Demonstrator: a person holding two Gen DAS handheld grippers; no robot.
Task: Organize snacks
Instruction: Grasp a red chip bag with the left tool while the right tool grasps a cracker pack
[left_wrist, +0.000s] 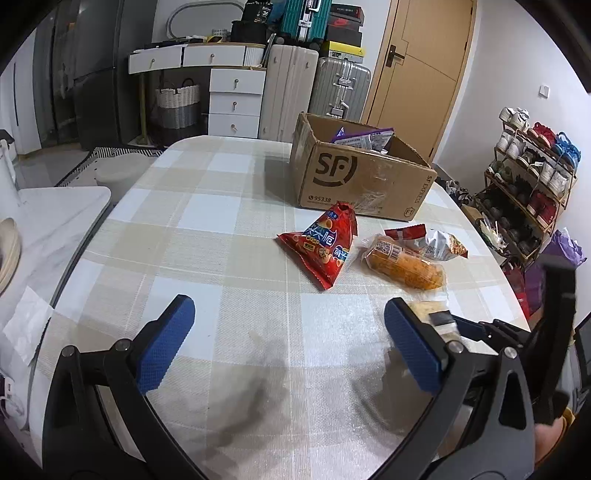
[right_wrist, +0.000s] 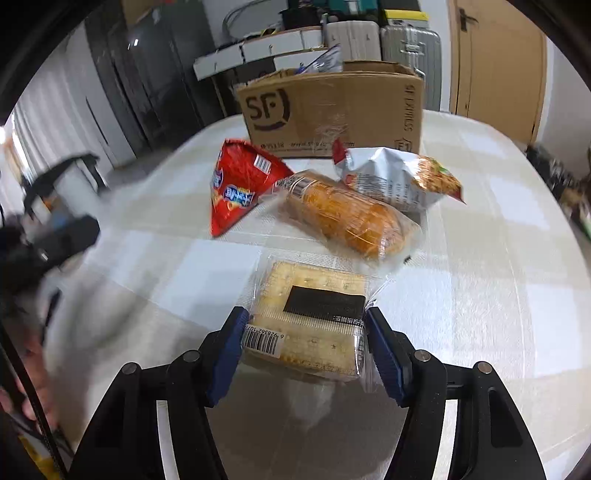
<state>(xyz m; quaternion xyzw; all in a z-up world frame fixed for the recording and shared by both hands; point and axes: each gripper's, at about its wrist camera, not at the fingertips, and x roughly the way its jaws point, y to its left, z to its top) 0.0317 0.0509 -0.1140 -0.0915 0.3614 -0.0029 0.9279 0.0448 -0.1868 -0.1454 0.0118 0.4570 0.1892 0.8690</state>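
My right gripper (right_wrist: 304, 338) is shut on a clear-wrapped cracker pack (right_wrist: 310, 314), held near the checked tablecloth (right_wrist: 480, 295). Beyond it lie a wrapped orange bread roll (right_wrist: 347, 216), a red triangular chip bag (right_wrist: 240, 184) and a silver noodle-snack bag (right_wrist: 399, 177). Behind them stands the SF cardboard box (right_wrist: 332, 110). My left gripper (left_wrist: 288, 325) is open and empty above the table, short of the red bag (left_wrist: 321, 247) and bread roll (left_wrist: 406, 264). The box (left_wrist: 362, 177) holds a purple packet (left_wrist: 364, 136). The right gripper with the cracker pack (left_wrist: 430, 308) shows at its right.
A white side table (left_wrist: 55, 221) stands to the left of the table. A shoe rack (left_wrist: 524, 184) stands to the right. Suitcases (left_wrist: 343, 88) and white drawers (left_wrist: 236, 103) line the back wall.
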